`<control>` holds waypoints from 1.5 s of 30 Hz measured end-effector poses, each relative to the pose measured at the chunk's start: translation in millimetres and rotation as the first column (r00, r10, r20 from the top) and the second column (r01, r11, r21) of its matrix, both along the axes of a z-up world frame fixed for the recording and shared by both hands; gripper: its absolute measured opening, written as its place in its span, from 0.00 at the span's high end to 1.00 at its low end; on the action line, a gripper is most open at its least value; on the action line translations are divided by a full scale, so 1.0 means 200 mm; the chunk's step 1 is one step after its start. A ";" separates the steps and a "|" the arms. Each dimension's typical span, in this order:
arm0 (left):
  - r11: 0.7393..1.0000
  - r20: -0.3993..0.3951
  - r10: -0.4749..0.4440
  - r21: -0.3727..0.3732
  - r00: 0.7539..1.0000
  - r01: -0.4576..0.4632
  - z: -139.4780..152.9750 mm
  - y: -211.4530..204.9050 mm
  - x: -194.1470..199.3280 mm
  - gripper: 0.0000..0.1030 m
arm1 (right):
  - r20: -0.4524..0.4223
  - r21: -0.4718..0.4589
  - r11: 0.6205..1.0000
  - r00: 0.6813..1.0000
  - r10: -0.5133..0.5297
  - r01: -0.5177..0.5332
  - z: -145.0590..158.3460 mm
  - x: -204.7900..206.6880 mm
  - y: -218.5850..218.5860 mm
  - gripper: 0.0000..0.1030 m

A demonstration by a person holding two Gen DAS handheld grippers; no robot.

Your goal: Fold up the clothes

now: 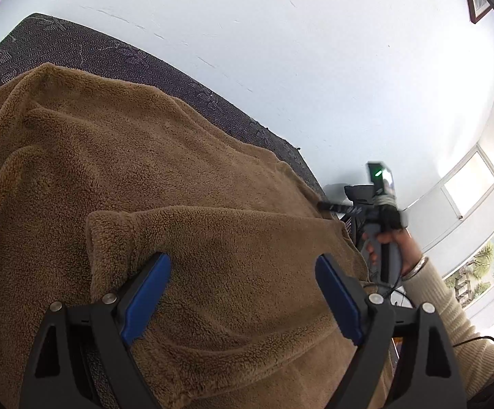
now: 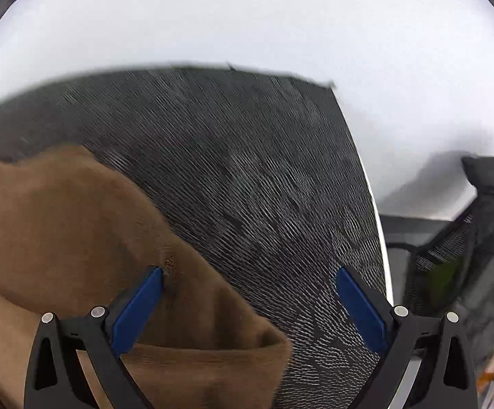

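A brown fleece garment (image 1: 144, 177) lies spread over a dark patterned table cover (image 1: 86, 47), with a folded flap (image 1: 233, 248) on top. My left gripper (image 1: 243, 266) is open just above that flap, holding nothing. In the right wrist view the garment's edge (image 2: 59, 218) fills the lower left on the dark cover (image 2: 247, 177). My right gripper (image 2: 248, 279) is open and empty; its left finger (image 2: 144, 300) is over the fleece edge, its right finger over the cover. The right gripper also shows in the left wrist view (image 1: 380, 211), held by a hand beyond the garment's right edge.
A white wall (image 1: 281, 34) stands behind the table. The table's right edge (image 2: 376, 225) drops to a dark chair with dark cloth (image 2: 489, 197). Framed pictures (image 1: 479, 266) and a window (image 1: 468, 184) are at the right.
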State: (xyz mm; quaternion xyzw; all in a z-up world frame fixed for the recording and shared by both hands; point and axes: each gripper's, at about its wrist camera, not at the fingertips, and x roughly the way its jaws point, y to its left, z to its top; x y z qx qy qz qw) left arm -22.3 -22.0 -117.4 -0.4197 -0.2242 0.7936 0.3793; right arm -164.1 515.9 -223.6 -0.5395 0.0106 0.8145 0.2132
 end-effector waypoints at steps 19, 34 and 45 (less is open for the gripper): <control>1.000 0.005 -0.007 0.020 1.000 0.007 0.00 -0.01 -0.01 0.13 | -0.075 -0.091 0.978 0.981 0.181 -0.187 0.05 0.75 -0.47 0.02; 0.986 0.053 0.047 -0.162 0.998 -0.038 0.08 0.05 0.04 0.12 | -0.216 -0.095 0.977 0.962 0.169 -0.193 0.12 0.82 -0.57 0.01; 0.916 -0.125 0.039 -0.392 0.991 -0.086 0.06 0.19 0.22 0.01 | -0.174 -0.157 0.961 0.964 0.201 -0.229 0.01 0.76 -0.78 0.01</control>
